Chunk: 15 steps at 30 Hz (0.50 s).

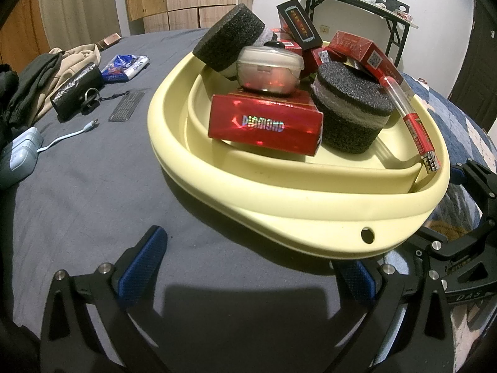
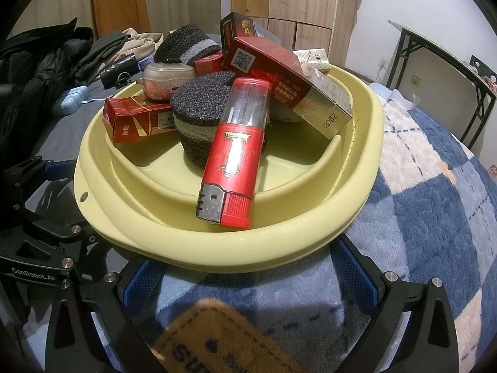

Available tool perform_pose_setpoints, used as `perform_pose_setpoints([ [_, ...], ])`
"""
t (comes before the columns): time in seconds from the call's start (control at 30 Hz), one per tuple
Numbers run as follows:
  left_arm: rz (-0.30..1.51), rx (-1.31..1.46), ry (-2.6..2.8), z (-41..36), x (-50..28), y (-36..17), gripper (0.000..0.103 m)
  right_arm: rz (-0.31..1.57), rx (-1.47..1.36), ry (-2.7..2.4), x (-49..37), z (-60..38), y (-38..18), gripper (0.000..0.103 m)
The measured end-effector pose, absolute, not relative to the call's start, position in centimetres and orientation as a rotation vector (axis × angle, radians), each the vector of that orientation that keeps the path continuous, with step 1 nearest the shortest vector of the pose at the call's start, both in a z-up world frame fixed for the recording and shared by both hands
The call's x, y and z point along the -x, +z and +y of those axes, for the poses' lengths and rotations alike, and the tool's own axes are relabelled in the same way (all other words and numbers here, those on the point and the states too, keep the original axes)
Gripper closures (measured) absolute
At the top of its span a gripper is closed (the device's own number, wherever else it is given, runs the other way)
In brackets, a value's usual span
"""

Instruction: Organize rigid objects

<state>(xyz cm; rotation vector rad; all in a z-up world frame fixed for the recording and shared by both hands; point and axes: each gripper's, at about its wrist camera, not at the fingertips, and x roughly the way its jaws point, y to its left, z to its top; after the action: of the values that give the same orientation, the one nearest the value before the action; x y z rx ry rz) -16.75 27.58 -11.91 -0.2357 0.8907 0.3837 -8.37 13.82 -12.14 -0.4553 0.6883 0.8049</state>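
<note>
L tongs [image 1: 248, 267] open, empty; R tongs [image 2: 248, 273] open at yellow basin [image 2: 279, 233] rim; lighter [image 2: 233, 161], boxes inside.

Two foam pucks [image 2: 205, 99], one lighter [image 2: 231, 158]

A basin [image 1: 310, 205] is set on a bed, partly on a sheet [image 1: 93, 186] and partly on a blanket [image 2: 435, 217]. Piled in it are boxes [image 1: 264, 127], two foam cylinders [image 1: 351, 115], a small jar [image 1: 270, 71] resting on a box, and a lighter [image 2: 233, 158] leaned over the inner rim. Clothes [image 1: 37, 77] and a pouch [image 1: 77, 90] are spread on the sheet well to the basin's left.
</note>
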Motion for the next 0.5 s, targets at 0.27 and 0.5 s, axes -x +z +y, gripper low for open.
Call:
perform_pose_setpoints([
  [0.27, 0.891, 0.236, 0.384, 27.58, 16.74, -11.90, 0.000, 0.688, 0.455, 0.805, 8.38, 13.79, -12.13, 0.000],
  [0.5, 0.891, 0.236, 0.384, 27.58, 16.75, -11.91, 0.000, 0.688, 0.455, 0.805, 8.39, 13.68, -12.10, 0.000],
])
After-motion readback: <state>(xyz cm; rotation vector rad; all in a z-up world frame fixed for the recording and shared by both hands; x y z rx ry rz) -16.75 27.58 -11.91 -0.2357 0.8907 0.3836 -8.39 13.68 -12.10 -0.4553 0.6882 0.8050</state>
